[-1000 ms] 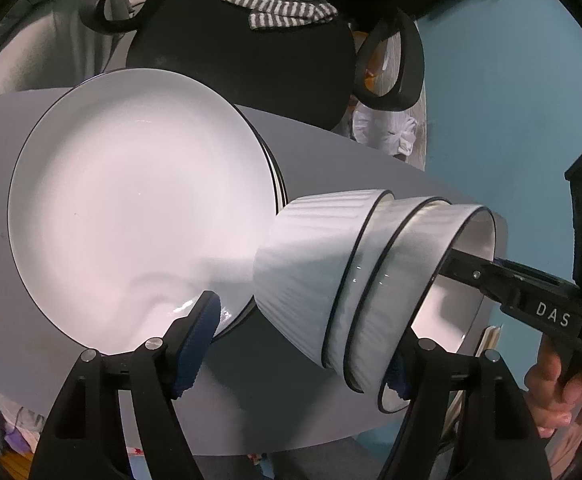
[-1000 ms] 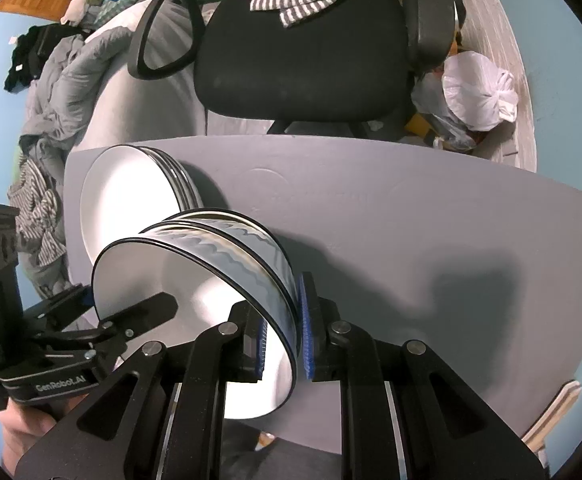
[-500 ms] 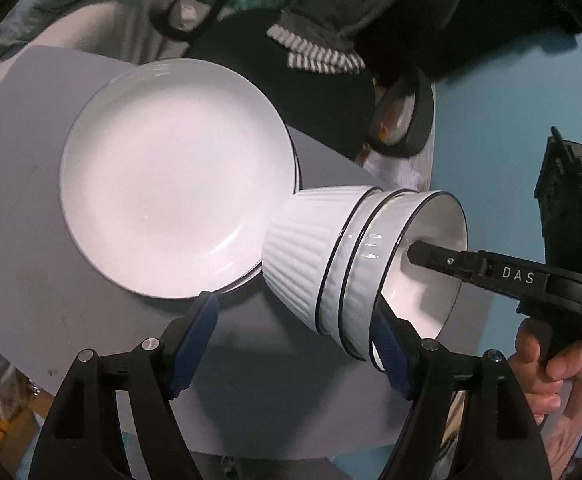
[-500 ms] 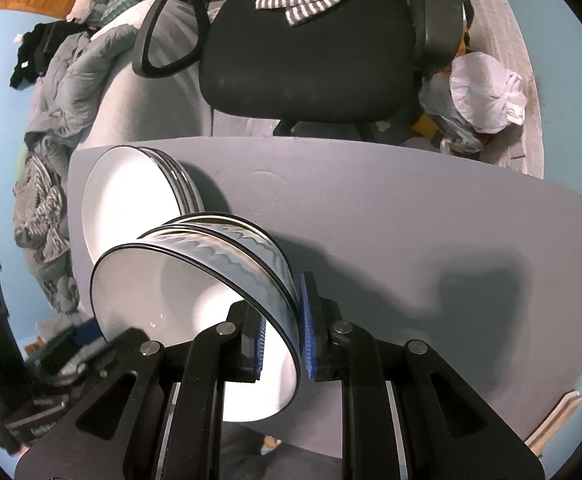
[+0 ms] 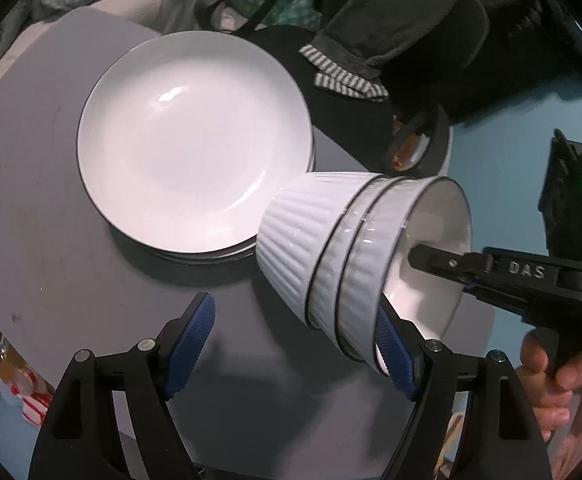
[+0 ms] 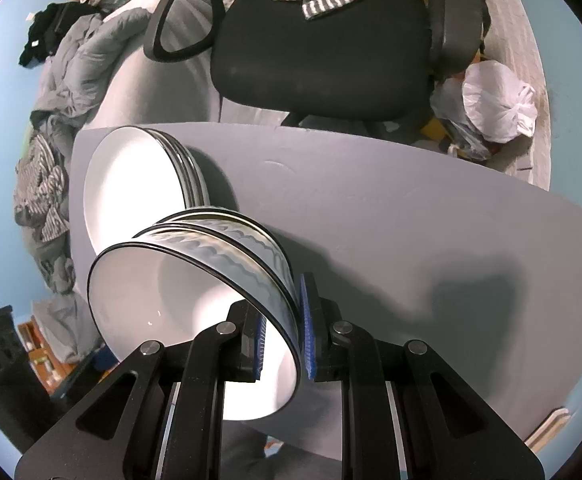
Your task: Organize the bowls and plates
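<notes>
On the grey round table (image 6: 391,216) stands a stack of white plates (image 5: 195,140) with thin dark rims, and just beside it a nest of three white ribbed bowls (image 5: 331,256). In both views the bowls sit close against the edge of the plate stack; I cannot tell if they touch it.

The right gripper (image 6: 283,344) has its jaws nearly closed, and they pinch the wall of the top bowl (image 6: 195,312), one blue pad inside and one pad outside at the rim. In the left wrist view this same gripper reaches into the bowl from the right, and the person's hand (image 5: 563,384) holds its handle.

The left gripper (image 5: 291,352) has its jaws wide apart; they have just been opening. Its right pad lies close at the outer wall of the bowl nest, but the left pad stands free over bare table, so nothing is squeezed between them and it holds nothing.

The step in hand seems to be the last placing of the bowls beside the plates: both kinds are already gathered in their own piles. The next move probably calls for the right gripper to open, then lift straight up without dragging the rim, so the nest does not tip or knock the plates.
</notes>
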A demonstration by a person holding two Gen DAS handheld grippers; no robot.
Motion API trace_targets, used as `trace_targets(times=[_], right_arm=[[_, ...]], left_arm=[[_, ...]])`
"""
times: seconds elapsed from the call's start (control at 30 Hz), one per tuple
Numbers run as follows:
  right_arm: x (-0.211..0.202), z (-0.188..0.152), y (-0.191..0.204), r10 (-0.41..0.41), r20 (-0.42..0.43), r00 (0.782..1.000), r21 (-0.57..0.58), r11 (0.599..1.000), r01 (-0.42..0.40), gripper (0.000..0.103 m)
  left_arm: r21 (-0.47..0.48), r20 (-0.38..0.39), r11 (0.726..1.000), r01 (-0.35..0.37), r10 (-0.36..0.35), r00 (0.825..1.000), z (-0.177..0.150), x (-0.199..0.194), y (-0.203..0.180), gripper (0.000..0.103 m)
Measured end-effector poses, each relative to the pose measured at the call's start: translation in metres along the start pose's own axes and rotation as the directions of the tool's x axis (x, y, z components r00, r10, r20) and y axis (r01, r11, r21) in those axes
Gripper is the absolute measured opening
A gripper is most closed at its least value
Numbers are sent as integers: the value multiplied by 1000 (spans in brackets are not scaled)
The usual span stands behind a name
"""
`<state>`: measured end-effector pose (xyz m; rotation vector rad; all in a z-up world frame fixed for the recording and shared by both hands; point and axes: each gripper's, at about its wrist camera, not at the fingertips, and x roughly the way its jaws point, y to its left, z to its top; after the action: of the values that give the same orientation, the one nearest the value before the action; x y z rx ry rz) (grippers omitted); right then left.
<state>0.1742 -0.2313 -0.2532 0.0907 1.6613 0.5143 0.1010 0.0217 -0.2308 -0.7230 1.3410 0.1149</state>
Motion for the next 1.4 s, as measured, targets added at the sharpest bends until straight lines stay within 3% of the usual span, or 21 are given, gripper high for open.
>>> trace_targets(times=[0.37,0.57,0.73,0.9,1.13,1.4], right_arm=[[10,-1,-6,17,-12,1000,-31,999,-17,18],[14,-3,-12,52,-13,999,-39,998,-52,18],[14,-4,-15,89,1,996,-63,994,-89,18],[13,-4,-15,100,25,995,-125,987,-97,18],[14,-2,-10,90,44,995,-189,979,-80,20],[16,4,-7,161,54,986,-232,962,-144,35]], left_arm=[[-24,7,1000,-20,20,1000,2,16,7,79],[23,0,997,-76,76,997,8,23,5,80],[40,-6,996,-76,76,997,12,29,2,80],[79,10,989,-124,124,992,18,34,-7,89],[99,42,985,-144,140,989,24,36,-13,91],[116,57,977,-181,176,983,27,37,-8,92]])
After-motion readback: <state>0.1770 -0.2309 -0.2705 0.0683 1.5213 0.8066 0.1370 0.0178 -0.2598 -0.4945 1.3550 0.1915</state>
